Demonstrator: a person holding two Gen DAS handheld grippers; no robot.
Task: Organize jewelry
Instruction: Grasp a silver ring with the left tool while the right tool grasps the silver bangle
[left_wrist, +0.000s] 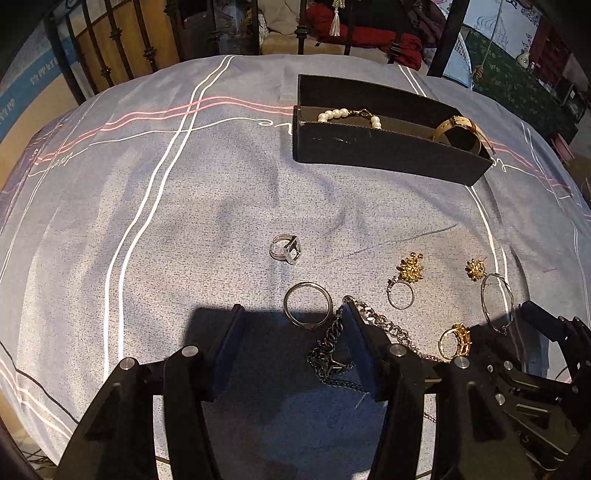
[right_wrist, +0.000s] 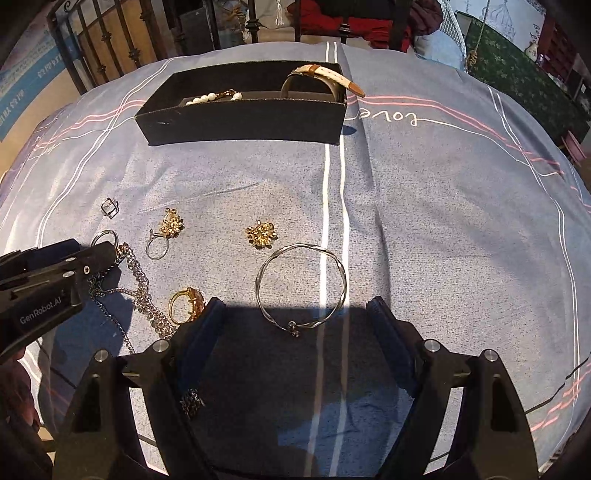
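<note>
**Left wrist view: jewelry spread on a bed, two open tools above it**

Left wrist view shows the left hand-held gripper (left_wrist: 291, 314) with its jaws partly apart and nothing pressed between them. A plain silver ring (left_wrist: 308, 304) lies on the bed cover (left_wrist: 147, 221) just beyond the fingertips, and a dark chain (left_wrist: 328, 354) trails between the fingers, close against the right-side one. A chunky silver chain (left_wrist: 384, 325) runs off from that same fingertip. Farther out sits a silver ring with a square top (left_wrist: 285, 248).

To the right lie two gold flower earrings (left_wrist: 410, 267) (left_wrist: 475, 269), a small silver ring (left_wrist: 400, 293) just beside the first one, and a gold ring (left_wrist: 455, 341).

Right wrist view shows the right hand-held gripper (right_wrist: 295, 314) standing wide, empty, its tips on either side of the near edge of a thin twisted silver bangle (right_wrist: 303, 286) without touching it. The gold ring rests against its left finger.

A black open box (right_wrist: 243, 118) stands at the far side of the cover, well apart from the loose pieces. Inside it are a pearl bracelet (right_wrist: 214, 98) and a watch with a pale strap (right_wrist: 317, 79), whose strap end pokes over the box's right corner.
</note>
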